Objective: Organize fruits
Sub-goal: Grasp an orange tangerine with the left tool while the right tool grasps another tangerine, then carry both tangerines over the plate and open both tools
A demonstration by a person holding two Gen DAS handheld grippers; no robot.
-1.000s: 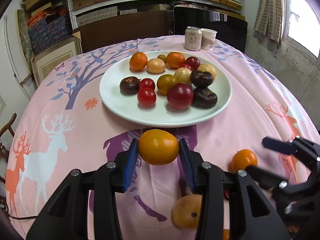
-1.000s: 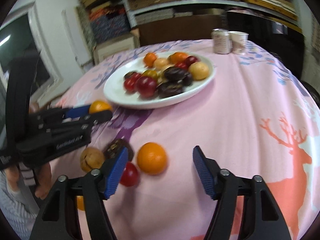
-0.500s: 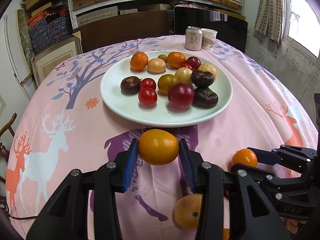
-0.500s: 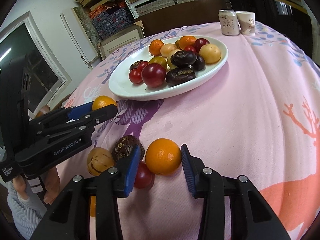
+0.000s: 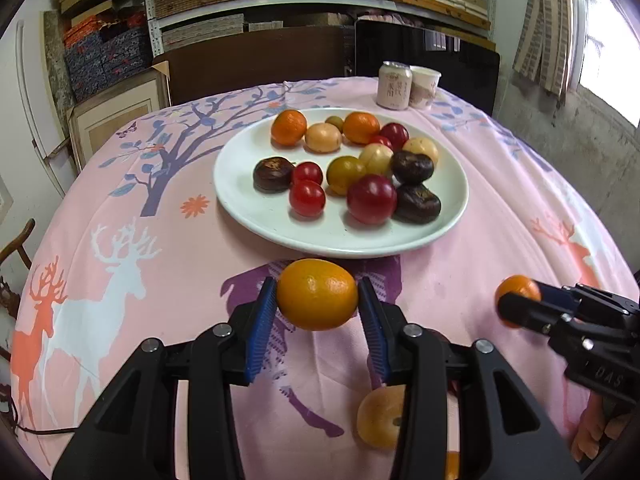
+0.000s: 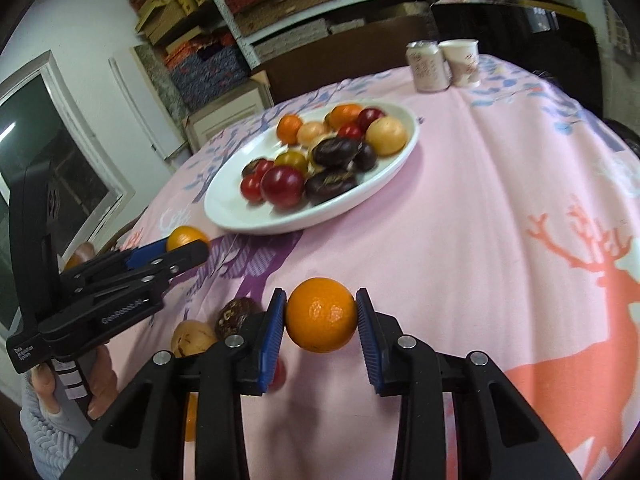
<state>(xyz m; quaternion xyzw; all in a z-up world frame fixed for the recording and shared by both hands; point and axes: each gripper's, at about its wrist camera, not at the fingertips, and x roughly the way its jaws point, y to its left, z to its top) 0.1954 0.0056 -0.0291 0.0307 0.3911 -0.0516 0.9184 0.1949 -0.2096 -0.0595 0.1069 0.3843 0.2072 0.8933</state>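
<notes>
Orange fruits held: 2 | left gripper (image 5: 317,307) jaws pinch tangerine (image 5: 317,294) | right gripper (image 6: 321,325) jaws closing on orange (image 6: 321,320)

**Black tools, blue pads, a knitted cuff**

The left tool (image 5: 317,322) and the right tool (image 6: 321,330) are built alike — matte black plastic arms, angular and hollowed, with a round silver screw at each joint. Each finger carries a ribbed blue pad (image 5: 260,328) on its inner face. The left tool's handle bears small white lettering and white label strips. The person's sleeve (image 6: 42,432) is pale blue-grey ribbed knit.
</notes>
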